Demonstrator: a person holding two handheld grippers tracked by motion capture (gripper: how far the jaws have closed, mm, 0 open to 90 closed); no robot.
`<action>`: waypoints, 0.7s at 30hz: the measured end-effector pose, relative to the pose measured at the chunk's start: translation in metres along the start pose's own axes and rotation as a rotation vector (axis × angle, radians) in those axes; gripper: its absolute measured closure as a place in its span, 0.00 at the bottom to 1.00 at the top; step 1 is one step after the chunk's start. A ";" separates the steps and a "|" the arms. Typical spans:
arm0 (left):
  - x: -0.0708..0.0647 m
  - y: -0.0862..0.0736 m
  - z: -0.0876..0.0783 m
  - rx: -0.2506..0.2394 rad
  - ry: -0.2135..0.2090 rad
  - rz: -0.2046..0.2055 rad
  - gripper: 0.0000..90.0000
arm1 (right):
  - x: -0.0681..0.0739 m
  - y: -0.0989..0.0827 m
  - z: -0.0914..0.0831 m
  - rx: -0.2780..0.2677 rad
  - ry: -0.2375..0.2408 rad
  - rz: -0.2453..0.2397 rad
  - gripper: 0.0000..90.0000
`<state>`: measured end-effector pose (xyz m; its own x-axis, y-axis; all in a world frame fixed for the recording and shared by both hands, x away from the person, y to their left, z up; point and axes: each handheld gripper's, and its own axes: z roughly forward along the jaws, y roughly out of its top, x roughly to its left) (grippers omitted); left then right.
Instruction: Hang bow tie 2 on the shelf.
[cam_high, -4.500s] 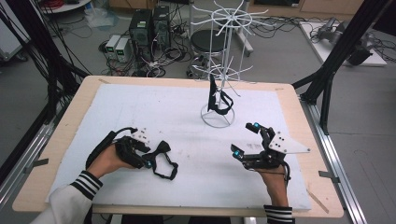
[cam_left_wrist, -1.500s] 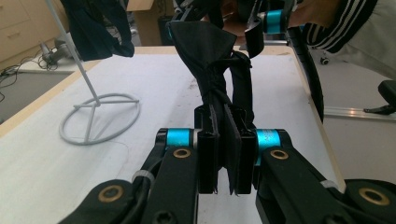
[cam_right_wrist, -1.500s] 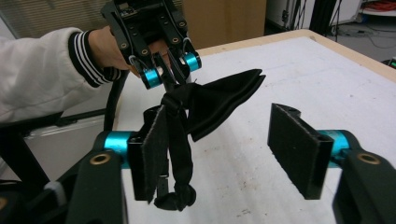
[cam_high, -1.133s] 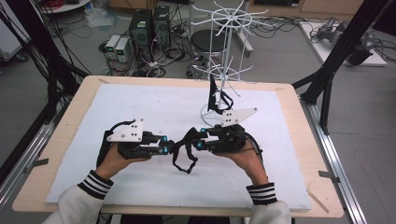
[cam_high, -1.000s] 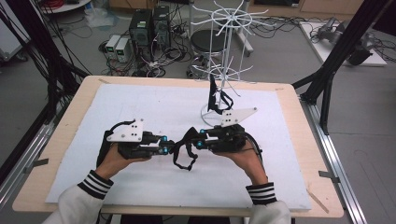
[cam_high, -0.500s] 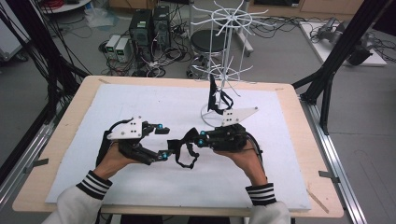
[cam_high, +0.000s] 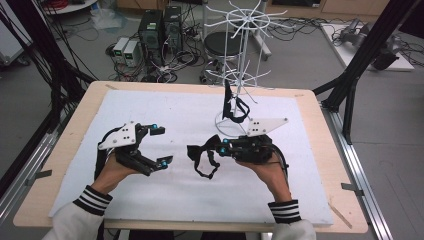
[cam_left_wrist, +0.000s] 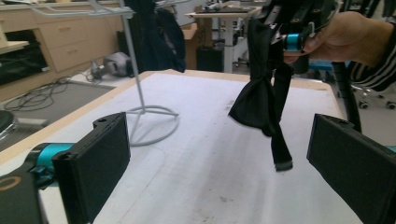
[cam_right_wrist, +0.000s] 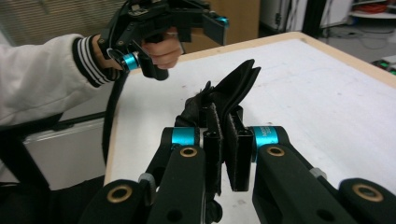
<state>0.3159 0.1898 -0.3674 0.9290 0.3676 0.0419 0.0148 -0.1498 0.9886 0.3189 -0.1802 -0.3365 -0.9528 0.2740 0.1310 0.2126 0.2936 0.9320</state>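
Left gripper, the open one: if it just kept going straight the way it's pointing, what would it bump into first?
Probably the black bow tie hanging from the right gripper. It dangles ahead between the left gripper's open jaws, though depth is hard to judge.

This is a lab or robotics workroom. A wooden table (cam_high: 310, 107) with a white mat stands inside a black metal frame (cam_high: 360, 65). Behind it, computer towers (cam_high: 160, 27) and tangled cables (cam_high: 175, 62) sit on the grey floor. Wooden cabinets (cam_left_wrist: 60, 42) and another desk (cam_left_wrist: 219, 11) line the room's far side.
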 end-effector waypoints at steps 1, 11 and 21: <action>0.001 -0.002 -0.003 -0.009 0.013 -0.004 0.07 | 0.000 -0.001 -0.003 -0.005 -0.006 -0.002 0.97; 0.006 -0.013 -0.024 -0.020 0.106 -0.012 0.07 | -0.001 -0.004 -0.040 -0.109 -0.150 -0.006 0.97; 0.007 -0.019 -0.028 -0.005 0.134 -0.019 0.07 | -0.001 -0.001 -0.067 -0.219 -0.279 0.002 0.97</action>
<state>0.3122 0.2210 -0.3821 0.8706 0.4901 0.0418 0.0296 -0.1370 0.9901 0.3050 -0.2422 -0.3153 -0.8501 0.5226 0.0643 0.1345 0.0974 0.9861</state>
